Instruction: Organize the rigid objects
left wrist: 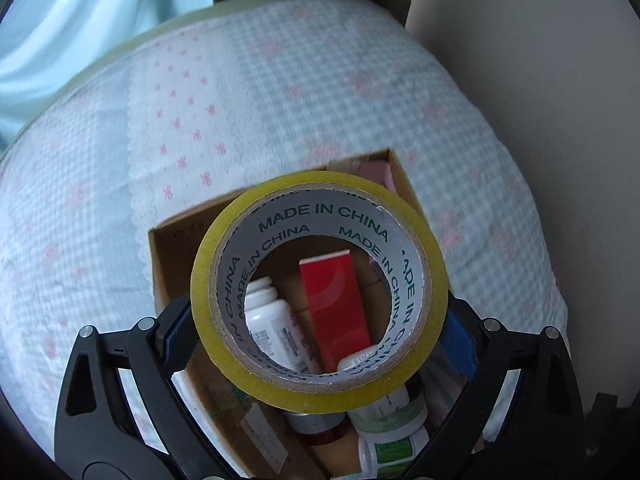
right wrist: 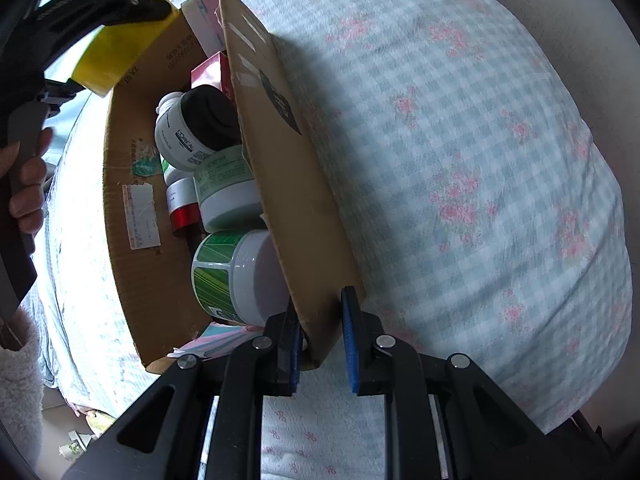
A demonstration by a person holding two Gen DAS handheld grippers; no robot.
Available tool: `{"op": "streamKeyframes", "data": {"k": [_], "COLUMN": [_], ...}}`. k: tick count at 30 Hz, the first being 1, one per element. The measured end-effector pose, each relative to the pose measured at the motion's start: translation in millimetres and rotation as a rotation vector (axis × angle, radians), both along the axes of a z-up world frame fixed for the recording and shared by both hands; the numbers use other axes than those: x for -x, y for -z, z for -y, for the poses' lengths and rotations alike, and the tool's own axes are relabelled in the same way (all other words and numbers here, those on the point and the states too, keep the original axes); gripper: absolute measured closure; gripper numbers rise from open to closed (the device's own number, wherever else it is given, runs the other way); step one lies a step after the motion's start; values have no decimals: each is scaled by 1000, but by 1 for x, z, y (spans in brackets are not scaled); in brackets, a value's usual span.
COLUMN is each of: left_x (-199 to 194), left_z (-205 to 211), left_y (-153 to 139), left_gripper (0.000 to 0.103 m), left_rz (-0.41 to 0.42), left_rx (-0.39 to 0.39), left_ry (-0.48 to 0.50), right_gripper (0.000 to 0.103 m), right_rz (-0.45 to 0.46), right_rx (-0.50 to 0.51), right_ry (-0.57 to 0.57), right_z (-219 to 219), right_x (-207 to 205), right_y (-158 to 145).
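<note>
Two grippers mine, left gripper (left wrist: 320,320) clamped on a yellow tape roll (left wrist: 319,286) above the open cardboard box (right wrist: 296,184), right gripper (right wrist: 320,344) pinched on the box's side wall, jars (right wrist: 228,196) and a red carton (left wrist: 334,308) inside, box on a checked bedcover (right wrist: 460,140).

Bed (left wrist: 280,92) with blue-white checked sheet, pink flower print; white strip with pink bows (left wrist: 176,120) across it. Pale blue curtain (left wrist: 60,28) behind, lit by daylight. Plain beige wall (left wrist: 540,60) alongside. Green mattress edge (left wrist: 132,42) under sheet.
</note>
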State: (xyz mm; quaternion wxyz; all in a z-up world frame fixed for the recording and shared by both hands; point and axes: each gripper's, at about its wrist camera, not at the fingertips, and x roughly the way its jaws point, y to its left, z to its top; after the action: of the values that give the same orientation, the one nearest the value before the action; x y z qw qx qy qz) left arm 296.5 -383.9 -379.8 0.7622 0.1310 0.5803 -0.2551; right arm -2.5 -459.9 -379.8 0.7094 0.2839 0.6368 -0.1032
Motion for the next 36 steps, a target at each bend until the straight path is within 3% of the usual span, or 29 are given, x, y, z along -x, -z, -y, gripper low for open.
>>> {"op": "streamKeyframes", "data": {"k": [2,15,24,29,30,31,32,34,36], "left_x": [2,1,15,30,33,36,39,47,56], "left_z": [-2,-24,-59,-105,-115,-127,-140,-166,-192], "left_y": [3,-16,-54,-84,-90,-96,-102,-114,-124], "left_gripper": [0,0,0,0,0,0,0,0,0], "left_rz": [-20,5,39,59,62,62,63,72,82], "left_rx": [-8,14,50,81,85,90,93,96,97], "left_ry": [8,0,-32,-89,-104,-119,-137,-173,-205], "right_gripper": [86,87,87,86,83,71,47,15,13], "right_rz": [-1,-12,-6,-10,-10,-10,-7,8,28], "right_rx": [0,29,45,118,131,150,158,165,156], "right_ry": [-1,-14,-12,-29,-33,-35,-35,-39,-55], "right_z": [0,-6,-8,-15,-17,-22,-24,-31,-42], "right_x": [-1,-5,-8,-14,-15,-17,-17,-20,-24], "right_y": [0,-1,-7,-26,-30,-37,-42,-56,-67]}}
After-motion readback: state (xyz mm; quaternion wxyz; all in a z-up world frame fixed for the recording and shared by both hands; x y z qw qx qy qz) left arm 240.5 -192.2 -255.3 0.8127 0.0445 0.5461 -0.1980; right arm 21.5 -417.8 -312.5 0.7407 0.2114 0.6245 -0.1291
